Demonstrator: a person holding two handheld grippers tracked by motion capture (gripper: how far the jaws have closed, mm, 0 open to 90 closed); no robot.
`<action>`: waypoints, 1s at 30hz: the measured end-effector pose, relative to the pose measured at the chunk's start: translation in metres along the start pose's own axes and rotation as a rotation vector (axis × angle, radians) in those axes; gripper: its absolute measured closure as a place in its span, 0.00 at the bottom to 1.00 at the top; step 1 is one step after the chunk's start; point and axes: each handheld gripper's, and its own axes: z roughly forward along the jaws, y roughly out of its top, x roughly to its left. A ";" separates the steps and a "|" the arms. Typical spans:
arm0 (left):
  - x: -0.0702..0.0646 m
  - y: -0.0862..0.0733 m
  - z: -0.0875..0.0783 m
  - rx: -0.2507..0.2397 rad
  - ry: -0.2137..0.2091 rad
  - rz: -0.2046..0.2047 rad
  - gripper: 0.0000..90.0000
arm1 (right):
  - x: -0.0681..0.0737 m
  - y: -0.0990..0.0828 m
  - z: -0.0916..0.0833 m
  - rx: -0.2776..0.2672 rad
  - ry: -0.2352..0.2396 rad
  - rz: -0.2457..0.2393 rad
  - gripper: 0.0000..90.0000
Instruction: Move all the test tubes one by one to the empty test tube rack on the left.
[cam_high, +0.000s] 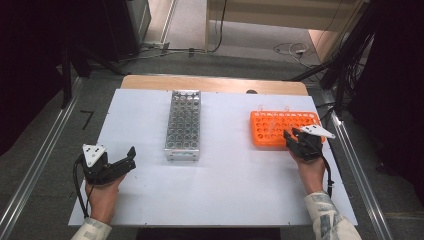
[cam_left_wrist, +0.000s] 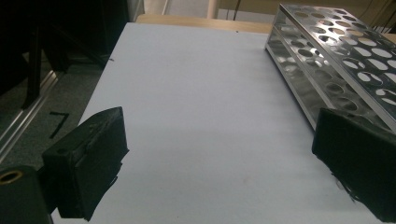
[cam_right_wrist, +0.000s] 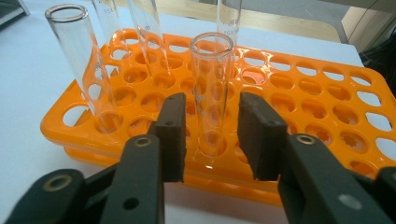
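Between your right gripper's (cam_right_wrist: 212, 135) jaws stands a clear glass tube (cam_right_wrist: 212, 88), seated in a front-row hole of the orange rack (cam_right_wrist: 327, 107). Gaps show on both sides of the glass, so the pads (cam_right_wrist: 173, 135) aren't pressing on it: jaws narrowed around the tube, not pinching. Tube is upright, long axis vertical, open mouth up, rounded bottom down in the hole. Other tubes stand in the rack behind it & to the left, e.g. one at the near corner (cam_right_wrist: 81, 70). On the high view, rack (cam_high: 265, 137) sits at the table's (cam_high: 225, 190) right side w/ your right gripper (cam_high: 295, 137) at its near edge. Your left gripper (cam_left_wrist: 219, 158) is spread wide, nothing between, over bare table beside the metal rack (cam_left_wrist: 336, 60).
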 end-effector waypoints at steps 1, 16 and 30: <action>0.000 0.000 0.000 0.001 0.000 0.001 0.04 | 0.000 0.000 0.001 0.000 -0.007 -0.001 0.72; 0.000 0.000 0.000 0.003 -0.003 0.002 0.04 | -0.001 0.001 0.002 -0.018 -0.017 0.001 0.81; -0.001 0.000 -0.001 0.000 -0.012 0.015 0.04 | -0.001 0.017 -0.031 -0.116 -0.002 0.011 0.82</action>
